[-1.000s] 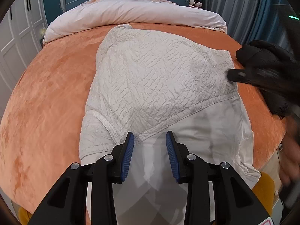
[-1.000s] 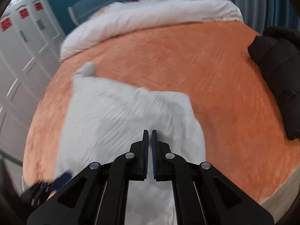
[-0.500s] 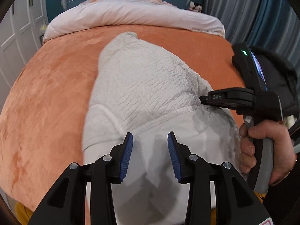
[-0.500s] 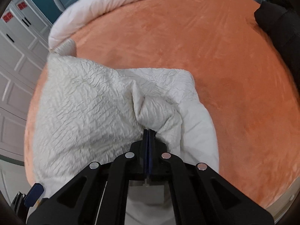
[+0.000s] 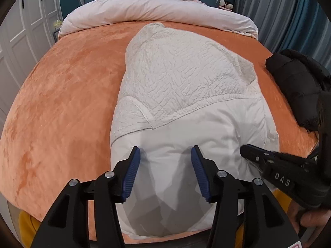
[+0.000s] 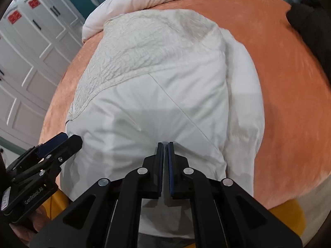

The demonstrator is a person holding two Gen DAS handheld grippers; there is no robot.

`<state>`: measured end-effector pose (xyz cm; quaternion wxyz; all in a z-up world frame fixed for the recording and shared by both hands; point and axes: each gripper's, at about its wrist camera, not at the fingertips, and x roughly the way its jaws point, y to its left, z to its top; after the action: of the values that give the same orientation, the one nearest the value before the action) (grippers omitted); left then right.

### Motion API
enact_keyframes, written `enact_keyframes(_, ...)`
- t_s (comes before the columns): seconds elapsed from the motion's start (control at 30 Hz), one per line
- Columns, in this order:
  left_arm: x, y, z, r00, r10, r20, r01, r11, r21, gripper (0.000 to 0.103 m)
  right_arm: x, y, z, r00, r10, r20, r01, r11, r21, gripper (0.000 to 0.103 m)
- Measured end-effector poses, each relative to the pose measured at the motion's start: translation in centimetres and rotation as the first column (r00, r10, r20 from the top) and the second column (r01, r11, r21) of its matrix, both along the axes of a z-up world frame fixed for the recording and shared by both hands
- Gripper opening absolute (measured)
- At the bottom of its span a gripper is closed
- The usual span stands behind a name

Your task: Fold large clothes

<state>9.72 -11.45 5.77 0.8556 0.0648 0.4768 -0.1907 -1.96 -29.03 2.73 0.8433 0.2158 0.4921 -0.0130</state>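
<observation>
- In the left wrist view, my left gripper (image 5: 165, 155) hangs at bottom centre over the smooth lining of the white jacket (image 5: 186, 82); its jaws are opening wider than a second ago, with nothing pinched between them, only cloth lying below
- The jacket now lies down the middle of the orange bedspread (image 5: 62, 103), its crinkled panel toward the upper centre; half a second ago its right side was bunched up in a raised fold, and now that side lies flat over the body
- At lower right of the same view my right gripper (image 5: 245, 147) has come down from mid-right to rest near the jacket's near edge
- I judge this fold laid and both grips let go, so the next fold can begin
- In the right wrist view the right gripper (image 6: 165, 144) at bottom centre is nearly clenched, a thin slit between the pads, no cloth in it
- A black garment (image 5: 295, 82) sits at the right edge, apart from the jacket
- Writing: "DAS" on the right gripper's body; "GenRobot.AI" at lower left of the right wrist view; the red cabinet labels are unreadable
</observation>
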Motion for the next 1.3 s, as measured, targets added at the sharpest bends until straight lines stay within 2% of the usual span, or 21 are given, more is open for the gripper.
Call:
enact_keyframes(0.1, -0.2, 0.1, 0.0, 1.0, 0.005, 0.003, -0.005, 1.0, -0.003, 0.056, -1.1, -0.8, 0.9, 0.999, -0.04, 0.018, 0.039, 0.998, 0.042, 0.005)
enact_keyframes(0.17, -0.3, 0.1, -0.2, 1.0, 0.011, 0.007, -0.011, 1.0, 0.0, 0.057, -1.4, -0.9, 1.1, 0.999, -0.035, 0.023, 0.034, 0.999, 0.031, 0.005)
enact_keyframes(0.33, -0.5, -0.3, -0.4, 1.0, 0.008, 0.013, -0.009, 1.0, 0.019, 0.062, -1.7, -1.2, -0.7, 0.999, -0.031, -0.019, 0.031, 0.999, 0.032, 0.007)
enact_keyframes(0.43, -0.5, 0.0, -0.5, 1.0, 0.011, 0.015, -0.011, 1.0, 0.022, 0.065, -2.3, -1.1, 0.6, 0.999, -0.047, -0.003, 0.047, 0.998, 0.029, 0.011)
enact_keyframes(0.53, -0.4, 0.1, -0.5, 1.0, 0.018, 0.007, -0.018, 1.0, 0.016, 0.067, -2.6, -2.6, 3.3, 0.993, -0.087, 0.075, 0.086, 0.996, 0.013, 0.011)
enact_keyframes(0.6, -0.5, 0.0, -0.5, 1.0, 0.021, 0.007, -0.021, 1.0, 0.019, 0.067, -2.2, -3.9, 4.6, 0.986, -0.125, 0.114, 0.124, 0.992, 0.016, 0.031)
enact_keyframes(0.63, -0.5, -0.1, -0.5, 1.0, 0.021, 0.008, -0.021, 1.0, 0.02, 0.068, -1.7, -4.6, 5.0, 0.981, -0.144, 0.127, 0.144, 0.99, 0.012, 0.045)
enact_keyframes(0.73, -0.5, -0.2, -0.5, 1.0, 0.022, 0.009, -0.023, 0.999, 0.023, 0.068, 0.2, -6.2, 4.5, 0.976, -0.18, 0.12, 0.183, 0.983, -0.013, 0.05)
enact_keyframes(0.83, -0.5, -0.2, -0.5, 1.0, 0.024, 0.004, -0.024, 0.999, 0.022, 0.068, 2.6, -6.7, 1.6, 0.983, -0.181, 0.03, 0.18, 0.983, 0.038, 0.051)
enact_keyframes(0.9, -0.4, -0.1, -0.5, 1.0, 0.022, 0.002, -0.022, 0.999, 0.024, 0.069, 2.8, -6.3, 1.5, 0.988, -0.144, 0.05, 0.139, 0.986, 0.088, 0.021)
enact_keyframes(0.93, -0.4, 0.0, -0.5, 1.0, 0.022, 0.001, -0.022, 0.999, 0.025, 0.07, 2.5, -6.2, 1.8, 0.989, -0.133, 0.065, 0.127, 0.987, 0.097, 0.011)
enact_keyframes(0.97, -0.4, 0.1, -0.5, 1.0, 0.023, -0.003, -0.023, 0.999, 0.023, 0.07, 1.9, -6.0, 2.6, 0.985, -0.143, 0.095, 0.137, 0.988, 0.071, 0.006)
enact_keyframes(1.07, -0.3, 0.9, 0.2, 0.999, 0.046, -0.021, -0.046, 0.999, -0.023, 0.07, 1.3, -6.5, 2.4, 0.982, -0.166, 0.095, 0.161, 0.985, 0.058, 0.004)
enact_keyframes(1.17, 0.1, 2.2, 1.9, 0.997, 0.079, -0.027, -0.081, 0.989, -0.12, 0.069, 1.3, -7.2, -0.6, 0.983, -0.182, 0.02, 0.181, 0.982, 0.053, 0.004)
enact_keyframes(1.3, 1.8, 3.8, 2.0, 0.988, 0.124, -0.098, -0.141, 0.969, -0.203, 0.072, 0.8, -8.4, -3.5, 0.977, -0.213, -0.017, 0.213, 0.966, 0.147, 0.001)
